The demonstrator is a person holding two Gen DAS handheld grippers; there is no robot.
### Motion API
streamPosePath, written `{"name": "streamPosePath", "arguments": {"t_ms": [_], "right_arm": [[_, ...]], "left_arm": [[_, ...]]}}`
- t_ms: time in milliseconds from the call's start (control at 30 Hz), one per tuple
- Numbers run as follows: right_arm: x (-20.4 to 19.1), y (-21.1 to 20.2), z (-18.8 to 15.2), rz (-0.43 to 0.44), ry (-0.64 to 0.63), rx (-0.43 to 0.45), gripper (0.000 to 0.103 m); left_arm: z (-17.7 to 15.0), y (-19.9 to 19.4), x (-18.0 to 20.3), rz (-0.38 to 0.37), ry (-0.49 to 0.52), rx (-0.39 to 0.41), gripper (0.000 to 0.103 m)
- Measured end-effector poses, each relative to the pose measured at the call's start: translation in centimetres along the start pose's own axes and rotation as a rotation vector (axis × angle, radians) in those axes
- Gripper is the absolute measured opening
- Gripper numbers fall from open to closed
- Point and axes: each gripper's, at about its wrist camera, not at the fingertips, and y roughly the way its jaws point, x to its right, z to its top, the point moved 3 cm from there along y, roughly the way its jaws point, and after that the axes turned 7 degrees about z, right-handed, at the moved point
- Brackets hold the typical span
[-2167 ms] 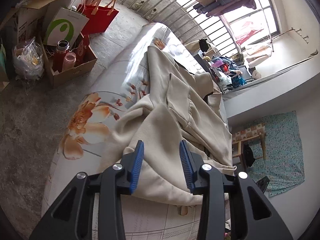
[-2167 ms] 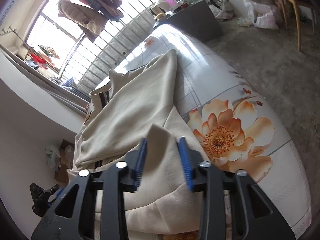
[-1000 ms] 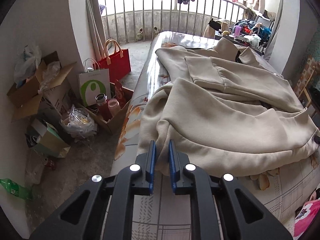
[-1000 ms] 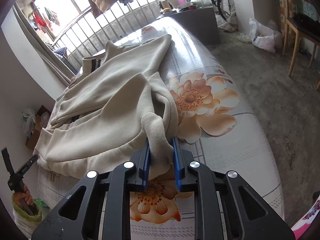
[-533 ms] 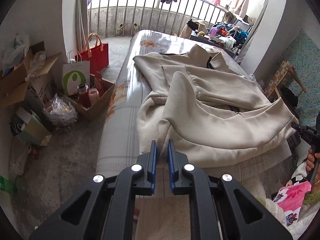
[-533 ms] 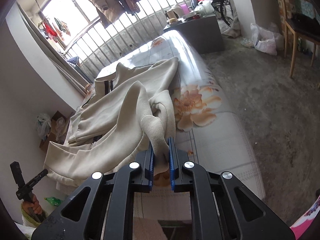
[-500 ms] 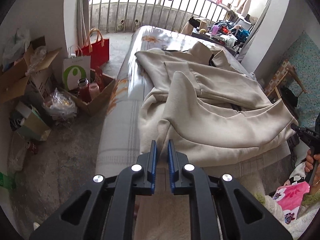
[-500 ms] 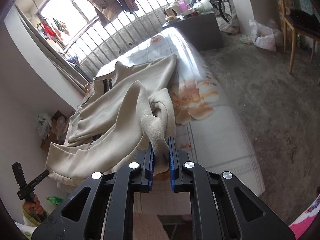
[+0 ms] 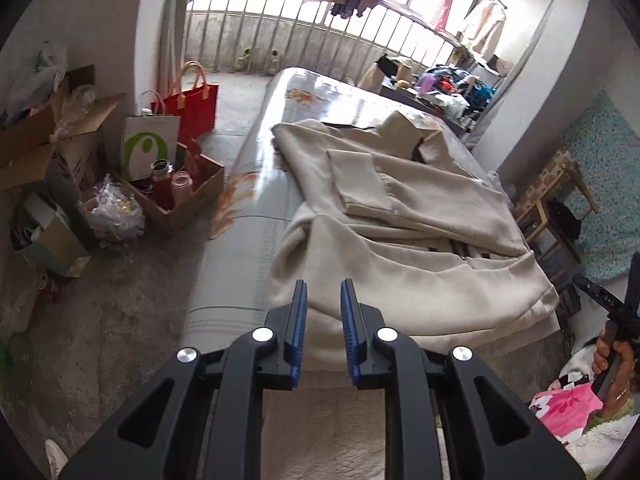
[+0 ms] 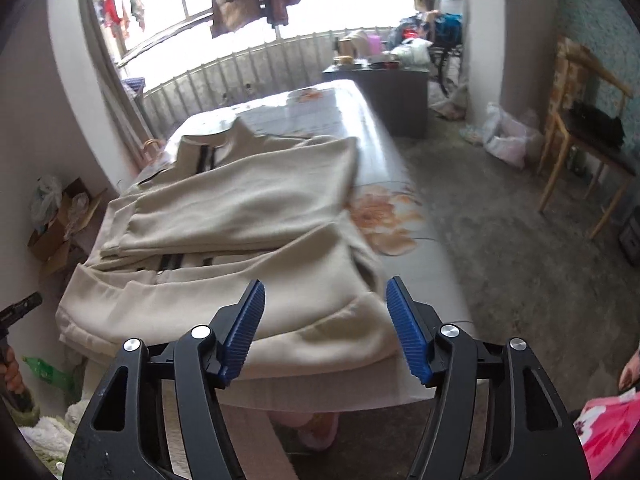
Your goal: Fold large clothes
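1. Beige zip-up sweatshirt (image 9: 404, 240) lies spread on the floral-print bed (image 9: 256, 216), bunched toward the near end; its hem sits at the near edge, its collar toward the far end by the window.
2. Left gripper (image 9: 322, 334): jaws have just parted a little, narrow gap, nothing between them; hem lies just beyond the tips.
3. Right gripper (image 10: 325, 330): jaws have just swung wide, empty; the cloth lies on the bed beyond the tips, not pinched.
4. Handling, my read: thick fleece, soft and floppy, fairly heavy for a garment, not slippery, not fragile. It will sag and drag, so pinch a doubled edge such as the ribbed hem or a cuff.
5. Best holds look like the two hem corners at the near edge, one per gripper.
6. Hard to tell: right-wrist view is blurred, so fold lines there are vague. Sleeves overlap the body; which layer is which, and where the cuffs are, is unclear. Zip mostly hidden.
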Motion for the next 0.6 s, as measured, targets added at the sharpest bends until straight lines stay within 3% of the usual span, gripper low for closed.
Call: {"name": "streamPosePath", "arguments": {"t_ms": [100,233,333,467,600], "right_arm": [[-3.8,3.4,-0.8,0.054,-0.082,-0.067,0.068],[-5.9,7.6,-2.2,0.048,-0.129,-0.138,0.072],[-5.7,9.5,-3.6,0.007,-0.132,-0.168,0.077],[-5.7,9.6,-3.7,-0.029,-0.162,-0.157,0.086],[-5.2,9.6,-3.8,-0.014,-0.146,-0.159,0.093]], "left_arm": [[-0.6,2.7,3.8,-0.020,0.102,-0.061,0.019],[-1.9,7.1,6.1,0.073,0.193,-0.148,0.025],[-1.9,8.0,6.4,0.100,0.220,-0.124,0.028],[-1.8,8.2,5.9,0.072,0.198,-0.120,0.032],[-1.9,8.1,5.7,0.055,0.186,-0.111,0.035]]}}
